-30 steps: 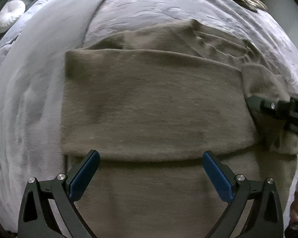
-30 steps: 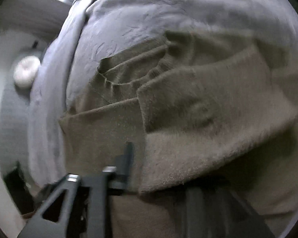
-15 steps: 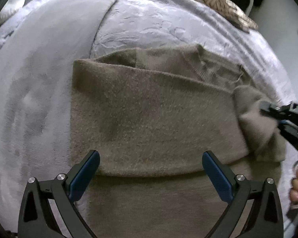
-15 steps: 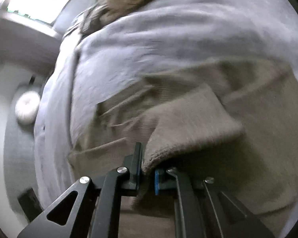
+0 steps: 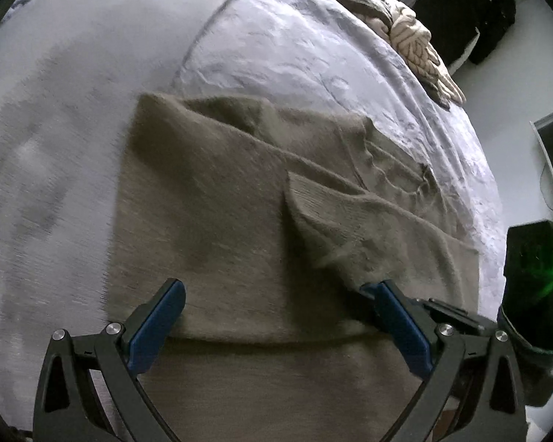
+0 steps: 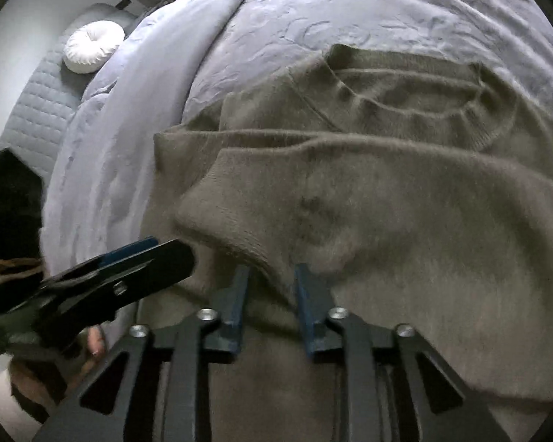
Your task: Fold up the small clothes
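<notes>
Flat on a pale lavender bedspread point(image 5: 313, 59): a taupe knit sweater point(image 5: 217, 199), ribbed collar point(image 6: 416, 110) toward the far side, 1 sleeve point(image 6: 350, 199) folded across the chest. Sleeve cuff point(image 6: 247, 250) drooping just ahead of the right gripper point(image 6: 271, 287), between its 2 blue pads; jaws only partly apart, having just opened after a tight close, pads no longer pressing the knit as far as can be seen. Pointed steeply downward over the lower body of the sweater, black frame filling the bottom of the right wrist view.

Left gripper point(image 5: 276, 320) likewise angled steeply down, fingers spread wide and gripping nothing, hovering above a folded edge of the sweater; whether the pad tips brush the fabric cannot be told. From the right wrist view, seen sidelong at the left edge, close to the cuff, with part of a hand point(image 6: 94, 342) under it, mostly hidden and blurred.

Hem of the sweater cut off below both frames. Right gripper's body at the right edge of the left wrist view, dark, with a green light, its fingers out of sight there. Farther out: a round white cushion point(image 6: 92, 46) on a quilted grey surface, a patterned throw point(image 5: 416, 48) at the bed's far edge, dark clothing point(image 5: 472, 18) beyond, all small and hard to make out.
</notes>
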